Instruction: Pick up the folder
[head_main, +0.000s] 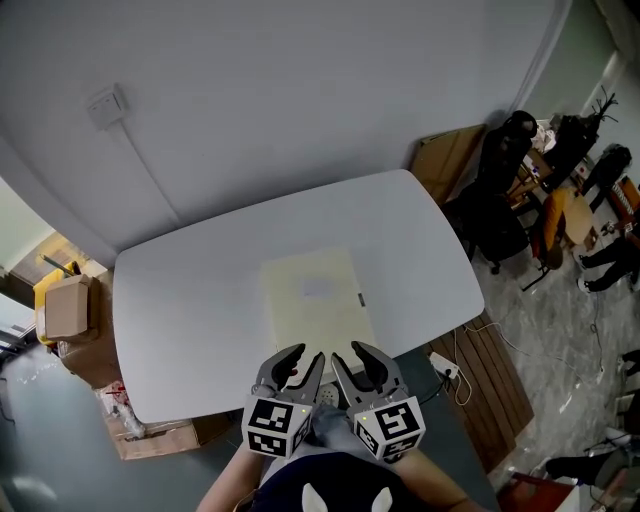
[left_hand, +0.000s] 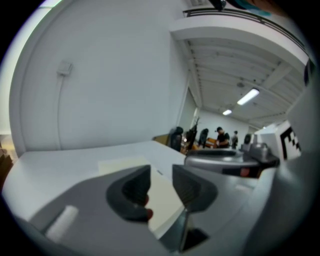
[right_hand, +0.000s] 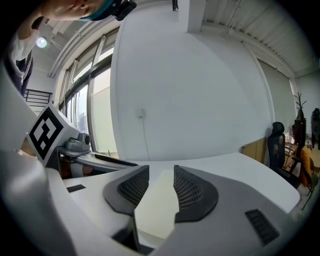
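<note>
The folder (head_main: 315, 300) lies flat by the table's (head_main: 200, 300) near edge, bare top all round; we hold the left gripper (head_main: 306, 356) and right gripper (head_main: 348, 352) at that edge, jaws part open, gripping nothing; a cardboard box (head_main: 65, 306) stands beyond the left edge.

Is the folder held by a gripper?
No, the folder lies flat on the table; the left gripper and right gripper are open.

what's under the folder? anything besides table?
The folder lies flat on the white table, and nothing sticks out from its edges. The patch directly beneath it is covered, so what is there cannot be seen.
</note>
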